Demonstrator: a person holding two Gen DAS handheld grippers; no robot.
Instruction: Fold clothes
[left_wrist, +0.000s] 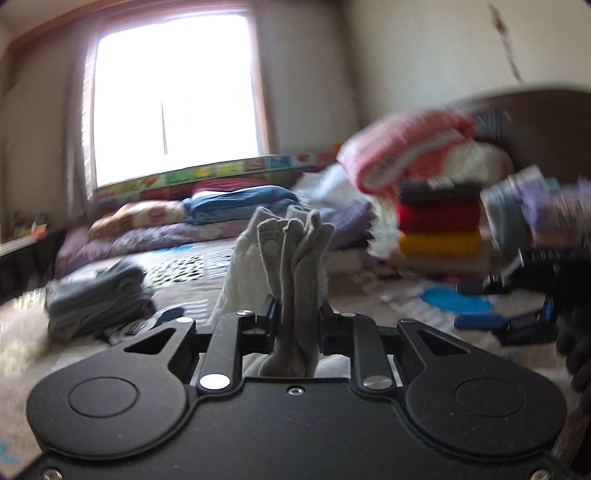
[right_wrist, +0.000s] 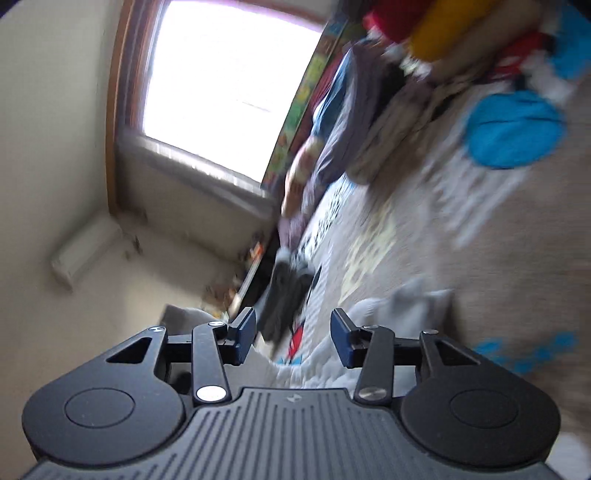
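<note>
The left gripper (left_wrist: 297, 325) has its fingers clamped on a bunched grey garment (left_wrist: 295, 251), which stands up between them above the bed (left_wrist: 184, 295). The right gripper (right_wrist: 293, 338) is tilted over the bed, its fingers wide apart and holding nothing. A folded grey pile (left_wrist: 98, 299) lies near the bed's left edge; a colourful stack (left_wrist: 439, 221) sits toward the far right.

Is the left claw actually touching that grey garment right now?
Touching. The left wrist view shows the left claw shut on the grey garment, bunched fabric pinched between both fingers and sticking up past them.
</note>
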